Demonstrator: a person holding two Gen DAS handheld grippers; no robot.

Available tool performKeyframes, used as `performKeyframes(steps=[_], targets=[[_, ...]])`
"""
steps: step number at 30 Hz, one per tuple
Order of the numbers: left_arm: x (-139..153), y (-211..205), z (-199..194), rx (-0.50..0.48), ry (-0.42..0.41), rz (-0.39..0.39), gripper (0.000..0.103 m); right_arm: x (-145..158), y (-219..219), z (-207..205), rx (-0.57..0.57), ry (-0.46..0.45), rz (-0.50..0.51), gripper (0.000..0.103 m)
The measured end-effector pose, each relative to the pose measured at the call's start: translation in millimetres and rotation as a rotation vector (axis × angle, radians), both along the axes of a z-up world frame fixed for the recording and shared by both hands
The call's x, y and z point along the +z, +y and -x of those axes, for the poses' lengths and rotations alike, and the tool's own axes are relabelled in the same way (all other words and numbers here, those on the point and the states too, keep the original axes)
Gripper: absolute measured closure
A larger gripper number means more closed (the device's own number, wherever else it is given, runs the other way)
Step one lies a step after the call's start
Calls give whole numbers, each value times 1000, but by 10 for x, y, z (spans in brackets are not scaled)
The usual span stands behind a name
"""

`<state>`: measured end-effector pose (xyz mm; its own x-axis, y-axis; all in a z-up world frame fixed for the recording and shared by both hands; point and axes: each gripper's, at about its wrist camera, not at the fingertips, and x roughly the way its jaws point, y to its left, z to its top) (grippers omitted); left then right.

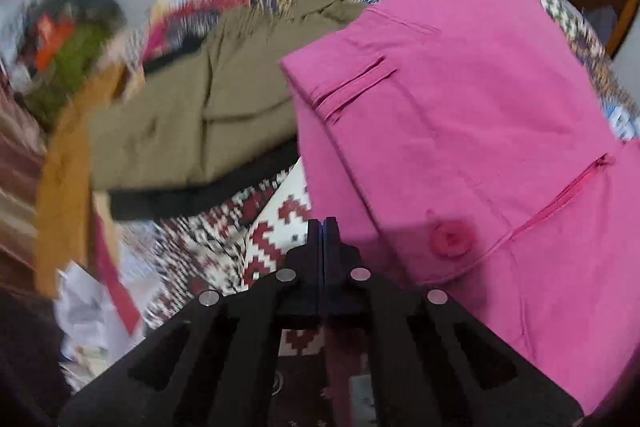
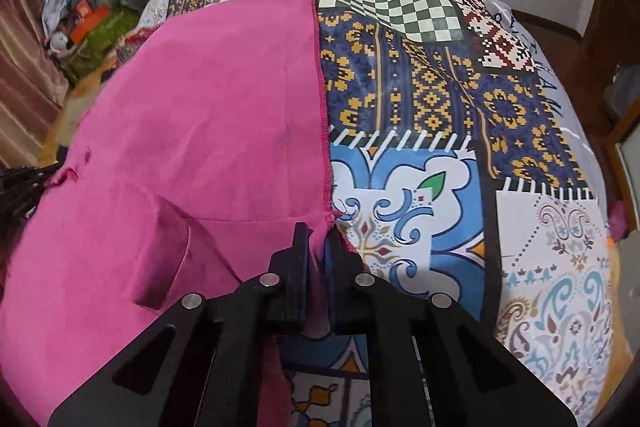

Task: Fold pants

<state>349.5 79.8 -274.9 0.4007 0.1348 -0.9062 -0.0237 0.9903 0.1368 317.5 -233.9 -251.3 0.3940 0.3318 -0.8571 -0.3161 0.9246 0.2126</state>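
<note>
Right wrist view: right gripper [image 2: 318,233] pinches the pink pants' [image 2: 192,131] hem corner; pants lie on the quilt [image 2: 440,99]. Left gripper [image 1: 322,227], fingers pressed together and holding nothing, sits beside the pants' button [image 1: 451,239].

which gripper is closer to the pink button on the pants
Left. The left gripper, shut and empty, sits just beside the pink button on the pink pants. The right gripper pinches a stitched edge; no button shows there.
</note>
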Motion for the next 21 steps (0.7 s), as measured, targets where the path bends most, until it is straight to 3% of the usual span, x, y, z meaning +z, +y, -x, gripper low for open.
performKeyframes(steps=[5, 8, 9, 10, 11, 13, 18, 21], targets=[[358, -6, 177, -33, -86, -19, 100, 228, -47, 23, -17, -46, 50, 92], [525, -109, 250, -68, -109, -18, 91, 475, -140, 93, -71, -74, 25, 79], [577, -160, 290, -83, -118, -6, 87, 579, -157, 135, -71, -88, 6, 69], [603, -203, 319, -92, -122, 6, 75, 680, -154, 187, -59, -107, -10, 57], [617, -238, 344, -101, -125, 20, 57, 765, -120, 247, -49, -131, -15, 51], [637, -334, 401, -121, -143, 49, 40, 908, -62, 365, -28, -188, -16, 34], [501, -530, 454, -142, -125, 2, 34, 857, 160, 414, 21, -195, 18, 31], [400, -469, 437, -118, -98, 23, 27, 698, 232, 374, 33, -171, 51, 31]])
